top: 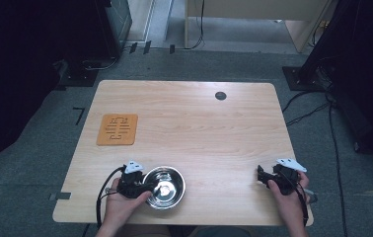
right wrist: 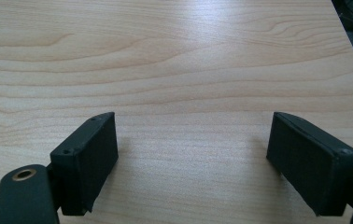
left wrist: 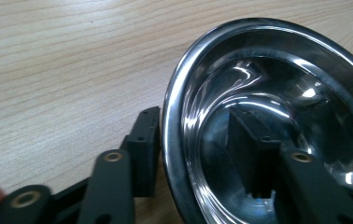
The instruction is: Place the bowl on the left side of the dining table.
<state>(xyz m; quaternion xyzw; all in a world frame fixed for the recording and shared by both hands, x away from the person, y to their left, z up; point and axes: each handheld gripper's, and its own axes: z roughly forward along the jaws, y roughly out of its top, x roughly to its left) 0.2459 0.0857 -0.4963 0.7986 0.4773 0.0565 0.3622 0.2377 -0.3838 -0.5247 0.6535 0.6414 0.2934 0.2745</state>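
A shiny steel bowl (top: pixel 165 187) sits near the front edge of the wooden table (top: pixel 199 128), left of centre. My left gripper (top: pixel 147 183) is at its left side. In the left gripper view the bowl's rim (left wrist: pixel 172 116) runs between the jaws of the left gripper (left wrist: pixel 195 119), one jaw outside against the rim and the other inside the bowl. A gap shows on the inner side, so it is open. My right gripper (top: pixel 261 174) rests at the front right of the table. In its own view, the right gripper (right wrist: pixel 193 140) is wide open over bare wood.
An orange cut-out mat (top: pixel 117 129) lies flat at the table's left side. A small dark round grommet (top: pixel 220 95) sits near the far edge. Cables and dark equipment stands surround the table on the floor.
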